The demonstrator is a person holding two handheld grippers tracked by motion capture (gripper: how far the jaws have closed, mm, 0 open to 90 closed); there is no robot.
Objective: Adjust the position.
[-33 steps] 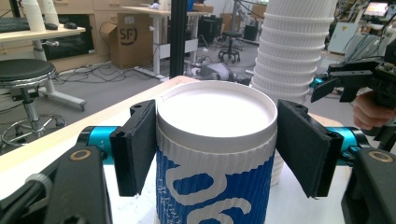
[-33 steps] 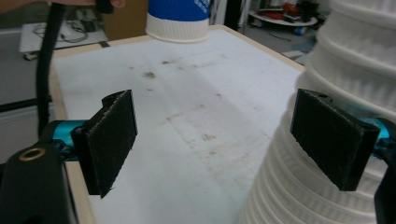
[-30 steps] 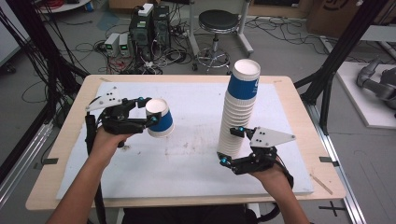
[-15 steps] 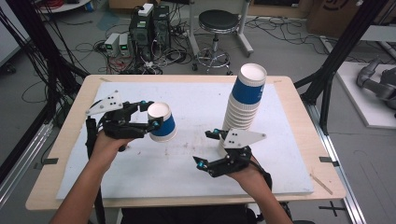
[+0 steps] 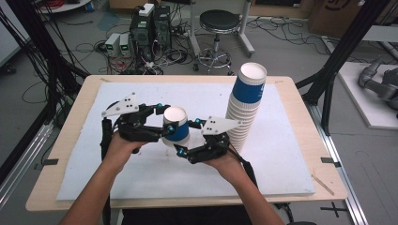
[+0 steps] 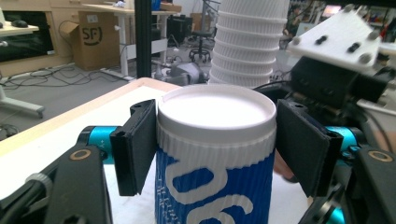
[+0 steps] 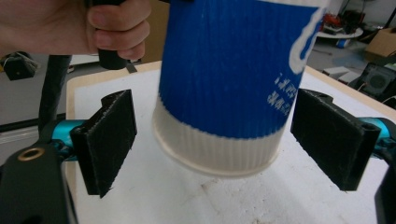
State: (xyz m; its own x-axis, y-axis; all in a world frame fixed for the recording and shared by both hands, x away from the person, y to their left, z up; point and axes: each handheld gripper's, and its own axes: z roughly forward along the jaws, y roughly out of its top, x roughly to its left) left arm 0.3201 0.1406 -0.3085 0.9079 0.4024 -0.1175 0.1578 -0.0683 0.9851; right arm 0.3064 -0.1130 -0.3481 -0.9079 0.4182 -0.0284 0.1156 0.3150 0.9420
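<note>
Lab room, cables and computer boxes on the floor beyond the far edge, a round black stool (image 5: 218, 21) behind. Wooden worktop (image 5: 300, 101) covered by a white sheet (image 5: 281, 154).

Tall stack of paper cups (image 5: 244, 110) stands upright on the sheet, right of centre; white ribbed sides, top cup blue-banded, bases up. In the left gripper view the stack (image 6: 247, 42) rises just behind the held cup.

Left hand-held gripper (image 5: 162, 123), seen in the high view left of centre: clamped on a single blue-and-white paper cup (image 5: 177, 125). Cup is upside down, white base facing up, held clear of the sheet. In the left gripper view both black pads press the ribbed white band just under the cup's base (image 6: 215, 140), one pad each side.

Right hand-held gripper (image 5: 185, 140), just right of the cup and lower in the high view: jaws apart. In the right gripper view the cup (image 7: 229, 88) hangs between the two pads (image 7: 109, 140), with a gap on each side; neither pad touches it. Cup's open rim tilts slightly, off the sheet below.

The person's left hand (image 7: 88, 25) grips its handle at the top left of the right gripper view. The two grippers sit close together, well short of the stack.
</note>
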